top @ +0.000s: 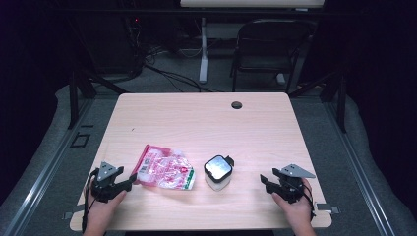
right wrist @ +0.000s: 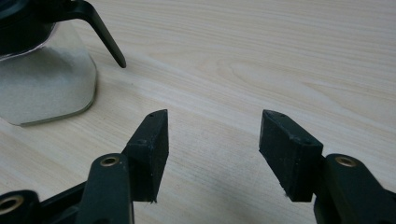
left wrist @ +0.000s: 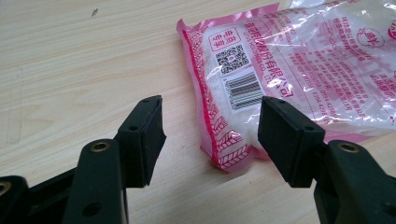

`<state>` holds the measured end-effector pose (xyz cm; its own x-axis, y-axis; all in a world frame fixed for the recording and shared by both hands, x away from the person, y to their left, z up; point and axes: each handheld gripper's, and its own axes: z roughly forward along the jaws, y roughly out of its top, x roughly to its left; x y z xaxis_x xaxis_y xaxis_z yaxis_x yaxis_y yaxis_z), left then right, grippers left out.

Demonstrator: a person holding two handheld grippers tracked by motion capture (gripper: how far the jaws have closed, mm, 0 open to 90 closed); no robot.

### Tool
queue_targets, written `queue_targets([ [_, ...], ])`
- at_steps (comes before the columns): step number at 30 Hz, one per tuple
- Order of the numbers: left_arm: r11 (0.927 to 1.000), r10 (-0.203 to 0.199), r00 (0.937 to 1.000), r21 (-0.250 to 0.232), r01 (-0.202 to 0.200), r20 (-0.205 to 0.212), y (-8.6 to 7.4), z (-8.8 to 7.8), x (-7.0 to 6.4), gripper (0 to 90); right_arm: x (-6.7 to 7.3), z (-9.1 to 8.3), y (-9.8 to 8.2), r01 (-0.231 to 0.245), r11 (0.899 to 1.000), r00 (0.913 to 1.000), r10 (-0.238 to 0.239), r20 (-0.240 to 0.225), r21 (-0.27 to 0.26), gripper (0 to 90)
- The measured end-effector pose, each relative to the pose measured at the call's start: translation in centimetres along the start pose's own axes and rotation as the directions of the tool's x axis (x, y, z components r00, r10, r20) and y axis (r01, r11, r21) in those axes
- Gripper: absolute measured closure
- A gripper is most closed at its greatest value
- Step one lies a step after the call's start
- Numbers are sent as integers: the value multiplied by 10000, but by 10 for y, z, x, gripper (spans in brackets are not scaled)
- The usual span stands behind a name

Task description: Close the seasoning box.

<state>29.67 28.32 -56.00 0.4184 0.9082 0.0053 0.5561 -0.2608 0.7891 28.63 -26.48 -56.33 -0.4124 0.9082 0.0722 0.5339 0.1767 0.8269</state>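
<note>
Table (top: 196,118): light wood top, bare apart from two items near the person's edge; a dark round grommet (top: 237,104) sits toward the far edge.

Pink packet (top: 164,168): a flat pink-and-clear plastic bag lying on the table left of centre. In the left gripper view its near corner (left wrist: 229,154) lies between the two jaws, with a barcode and a square code legible; the printed text beyond is blurred by glare, and the bag's far end is cut off by the frame.

Jar (top: 218,172): small, clear-walled, with pale contents and a dark lid with a clasp, standing just right of the packet. In the right gripper view only its lower wall (right wrist: 46,84) and one clasp arm are seen; the rest is cropped at the upper left.

Left gripper (top: 129,181): jaws spread wide, pads (left wrist: 144,135) clear of the packet, gripping nothing.

Right gripper (top: 264,180): jaws apart over bare wood, pads (right wrist: 154,149) empty, the jar well off to one side.

Background: chair and cables, dim and hard to read.
</note>
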Motion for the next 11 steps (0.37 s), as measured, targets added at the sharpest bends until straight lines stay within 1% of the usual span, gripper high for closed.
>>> queue_targets([
  [6, 10000, -91, 9999, 5, 91, 73, 0, 0, 0, 405, 0, 0, 0, -51, 10000, 10000, 51, 25, 52, 424],
  [7, 9999, -113, 9999, -13, 113, 65, 0, -1, 1, 405, 0, 1, 0, -109, 9999, 9999, 109, -32, -17, 424],
  [8, 9999, -145, 9999, -14, 145, 64, 0, -1, 1, 405, 0, 0, 0, -28, 10000, 10000, 28, 29, 78, 424],
  [11, 9998, -202, 9998, -34, 202, 90, 0, -1, 2, 405, 0, 0, 0, -44, 10000, 10000, 44, -31, 30, 423],
])
